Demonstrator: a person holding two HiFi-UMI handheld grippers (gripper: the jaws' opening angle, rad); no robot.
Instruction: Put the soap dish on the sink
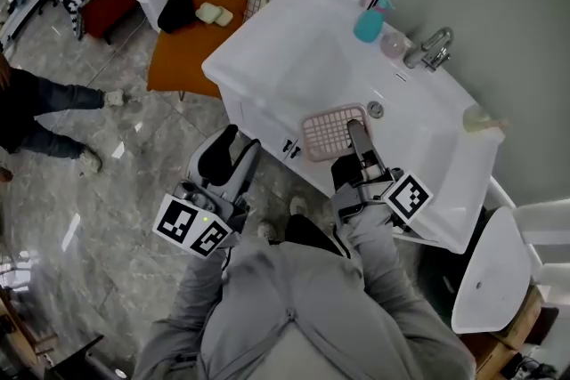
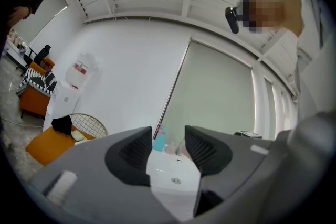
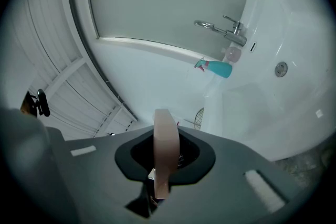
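My right claw (image 1: 355, 131) pinches the rim of the one pink soap dish (image 1: 328, 131), over the sink's (image 1: 285, 58) front edge. I judge it light, stiff, slotted plastic, and the rim gives the surest hold. My left claw (image 1: 240, 144) gapes empty before the sink. One faucet (image 1: 432, 47) and one spray bottle (image 1: 370, 20) stand behind.

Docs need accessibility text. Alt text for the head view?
Seen from above, the right claw grips a pink dish at the front edge of a white sink. The left claw hangs open and empty over the tiled floor; a teal bottle stands beside the tap.
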